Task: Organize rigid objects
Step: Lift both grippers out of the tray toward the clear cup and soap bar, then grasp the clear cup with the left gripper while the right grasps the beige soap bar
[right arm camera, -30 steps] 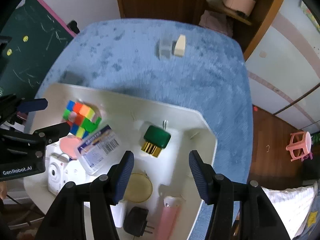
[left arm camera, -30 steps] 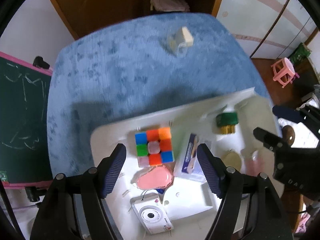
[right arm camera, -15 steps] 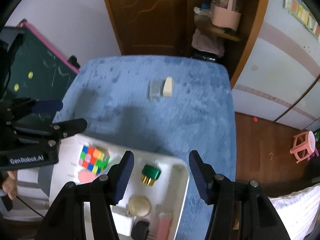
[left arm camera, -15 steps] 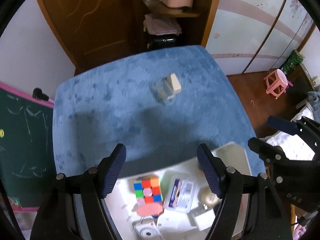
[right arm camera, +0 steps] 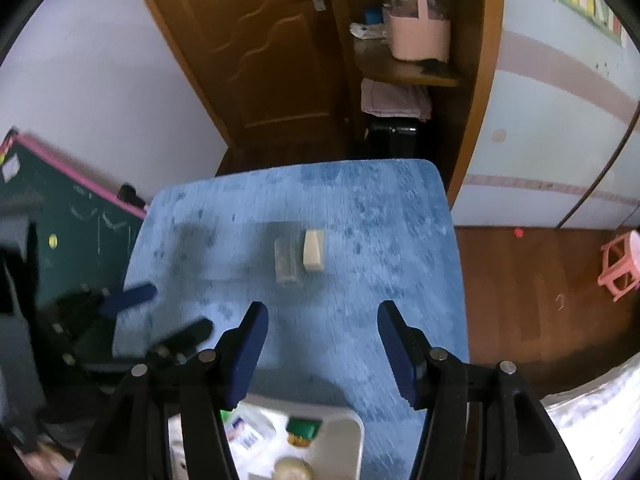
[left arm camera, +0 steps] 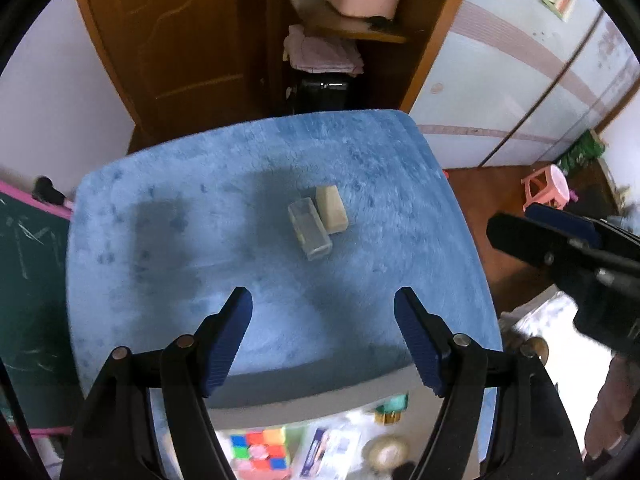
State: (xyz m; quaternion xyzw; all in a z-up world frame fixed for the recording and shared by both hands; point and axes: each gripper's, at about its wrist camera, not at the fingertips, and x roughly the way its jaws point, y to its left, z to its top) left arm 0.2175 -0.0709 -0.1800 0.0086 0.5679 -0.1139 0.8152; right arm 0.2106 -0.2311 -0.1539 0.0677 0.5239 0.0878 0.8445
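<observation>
A clear plastic box [left arm camera: 310, 234] and a cream block [left arm camera: 331, 209] lie side by side in the middle of the blue table [left arm camera: 160, 248]; the right wrist view shows both, box [right arm camera: 287, 261] and block [right arm camera: 313, 255]. A white tray [left arm camera: 320, 408] at the near edge holds a colour cube [left arm camera: 260, 450], a labelled packet [left arm camera: 328, 450], a green item [left arm camera: 394, 408] and a round disc [left arm camera: 386, 450]. My left gripper [left arm camera: 323, 304] is open and empty, high above the table. My right gripper [right arm camera: 323, 320] is open and empty too.
A green chalkboard with a pink frame [left arm camera: 24, 280] stands left of the table. A wooden door [right arm camera: 256, 48] and a shelf with a pink basket [right arm camera: 418, 36] are behind it. A pink stool [right arm camera: 622, 264] is on the floor at right.
Both grippers have risen and pulled back from the tray. The tray has slid to the bottom edge of both views and the table's far side and room came into view.
</observation>
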